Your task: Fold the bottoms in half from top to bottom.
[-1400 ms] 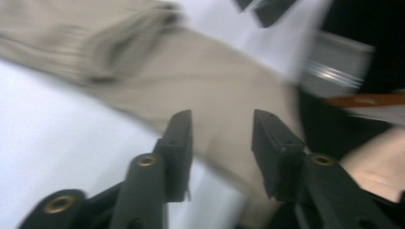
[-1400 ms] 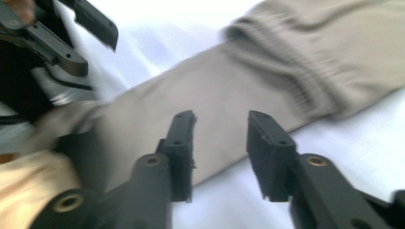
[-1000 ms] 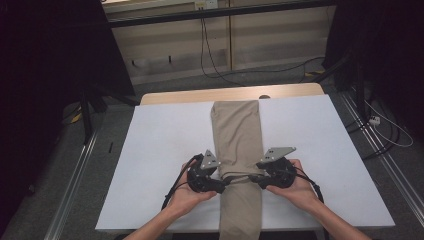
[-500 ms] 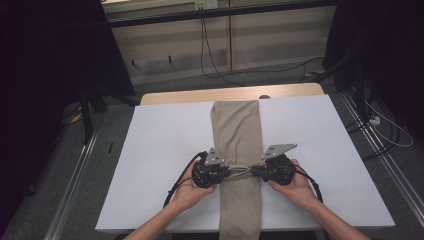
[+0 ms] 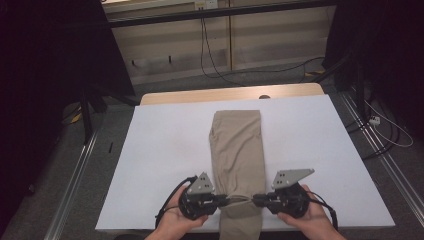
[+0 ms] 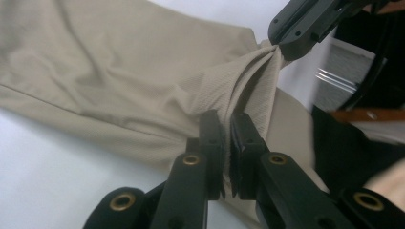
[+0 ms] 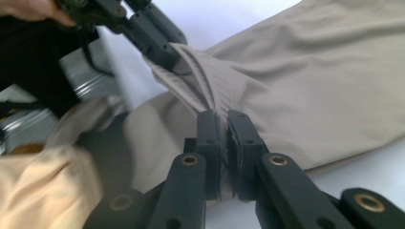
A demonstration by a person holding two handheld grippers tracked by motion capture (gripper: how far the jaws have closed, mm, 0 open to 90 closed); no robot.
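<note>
A: Status of the garment?

B: Beige trousers (image 5: 236,150) lie folded lengthwise into one long strip down the middle of the white table (image 5: 160,150), far end near the table's back edge, near end hanging over the front edge by the person.

A: Grippers?

B: Left gripper (image 5: 224,201) clamped on the strip's left edge, right gripper (image 5: 252,201) clamped on its right edge, both near the front. Jaws nearly together in both gripper views, cloth pinched between the pads; fabric bunches into taut pleats btwn the two grip points. Jaws have just been closing on both sides, w/ cloth between them.

A: Progress?

B: Judged approx. midway. Done: legs laid one on the other, strip squared on the table, both edges gripped. Left: crosswise fold, i.e. carrying the near end toward the far end, then release & flatten. No crosswise fold visible yet.

A: Risks?

B: Thin pinch could slip; uneven lift would skew the fold.
</note>
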